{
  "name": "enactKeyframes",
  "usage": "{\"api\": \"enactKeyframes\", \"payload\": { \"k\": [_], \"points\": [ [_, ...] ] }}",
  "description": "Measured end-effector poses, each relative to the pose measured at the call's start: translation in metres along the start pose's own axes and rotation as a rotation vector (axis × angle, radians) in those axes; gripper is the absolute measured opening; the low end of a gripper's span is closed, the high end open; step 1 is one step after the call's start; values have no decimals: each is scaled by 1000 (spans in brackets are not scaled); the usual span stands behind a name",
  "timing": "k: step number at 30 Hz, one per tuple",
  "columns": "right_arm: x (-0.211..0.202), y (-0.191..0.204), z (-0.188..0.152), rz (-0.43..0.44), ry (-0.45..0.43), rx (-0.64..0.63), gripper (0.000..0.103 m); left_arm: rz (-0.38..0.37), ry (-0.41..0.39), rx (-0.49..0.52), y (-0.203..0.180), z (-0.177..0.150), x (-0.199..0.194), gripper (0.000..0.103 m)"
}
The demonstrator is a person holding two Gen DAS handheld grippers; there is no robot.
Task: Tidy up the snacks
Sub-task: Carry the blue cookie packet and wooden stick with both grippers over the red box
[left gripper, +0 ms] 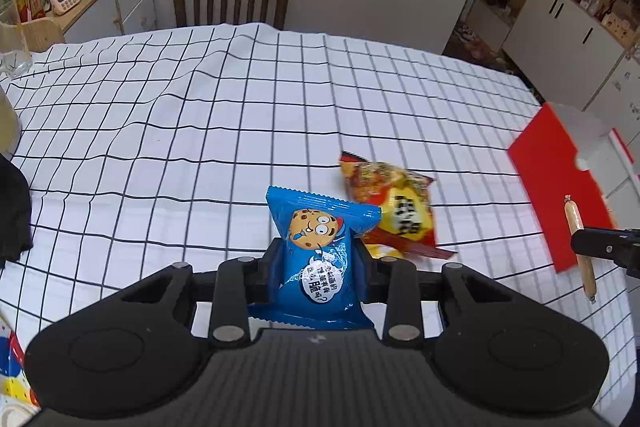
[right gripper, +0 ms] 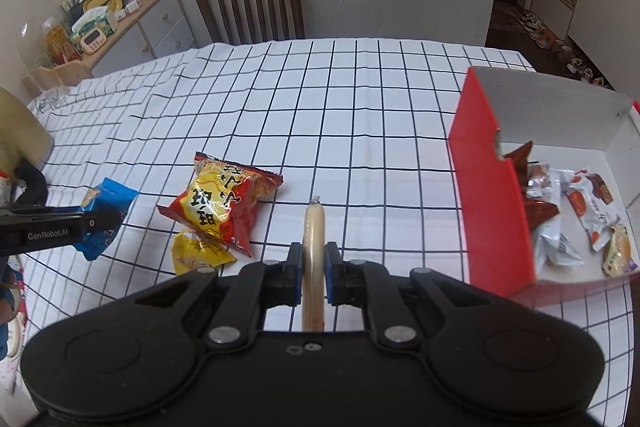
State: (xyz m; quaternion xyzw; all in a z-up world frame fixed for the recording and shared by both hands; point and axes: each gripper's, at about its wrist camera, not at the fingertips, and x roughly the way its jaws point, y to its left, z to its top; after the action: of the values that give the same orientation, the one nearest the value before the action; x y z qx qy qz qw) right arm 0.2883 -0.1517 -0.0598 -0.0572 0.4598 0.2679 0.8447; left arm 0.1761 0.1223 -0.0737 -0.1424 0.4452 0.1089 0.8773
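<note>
The counter [right gripper: 360,99] carried a red box [right gripper: 492,195] at its right, holding several wrapped snacks. My left tongs [left gripper: 318,259] gripped a blue cookie packet [left gripper: 316,251]; my right tongs [right gripper: 313,267] clamped a sausage stick [right gripper: 312,239]. A red-yellow packet [right gripper: 220,203] lay between.

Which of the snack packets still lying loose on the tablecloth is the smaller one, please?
The plain yellow packet, lying beside the larger red-and-yellow packet, on the side towards the right wrist camera.
</note>
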Motion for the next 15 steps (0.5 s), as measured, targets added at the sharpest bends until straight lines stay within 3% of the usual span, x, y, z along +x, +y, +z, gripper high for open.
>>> {"api": "enactKeyframes", "payload": {
  "k": [15],
  "points": [
    [-58,-47,-5,58,-73,7,9,-34,-53,11,-86,-5,-37,34]
  ]
}}
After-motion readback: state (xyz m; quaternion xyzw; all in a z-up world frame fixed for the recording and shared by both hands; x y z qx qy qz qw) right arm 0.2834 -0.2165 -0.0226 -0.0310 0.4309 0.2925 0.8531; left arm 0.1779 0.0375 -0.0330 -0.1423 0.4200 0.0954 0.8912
